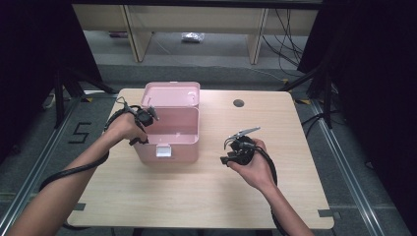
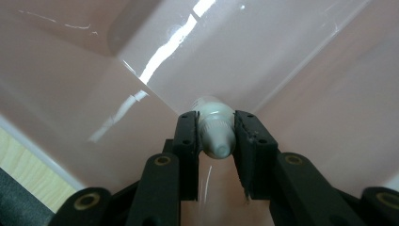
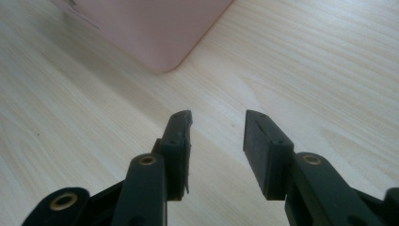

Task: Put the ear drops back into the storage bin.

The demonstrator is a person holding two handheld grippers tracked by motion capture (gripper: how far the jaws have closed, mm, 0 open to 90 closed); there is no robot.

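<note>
Inside the pink box (image 2: 301, 66), left tool (image 2: 215, 134) grips a pale tube (image 2: 215, 129)

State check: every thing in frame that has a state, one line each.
pink box: lid up, open, standing on the table.
white tube: clamped between the left gripper's pads, inside the box.
left gripper: shut on the tube, reaching into the box.
right gripper: open, nothing between its pads, over bare table beside the box.
</note>
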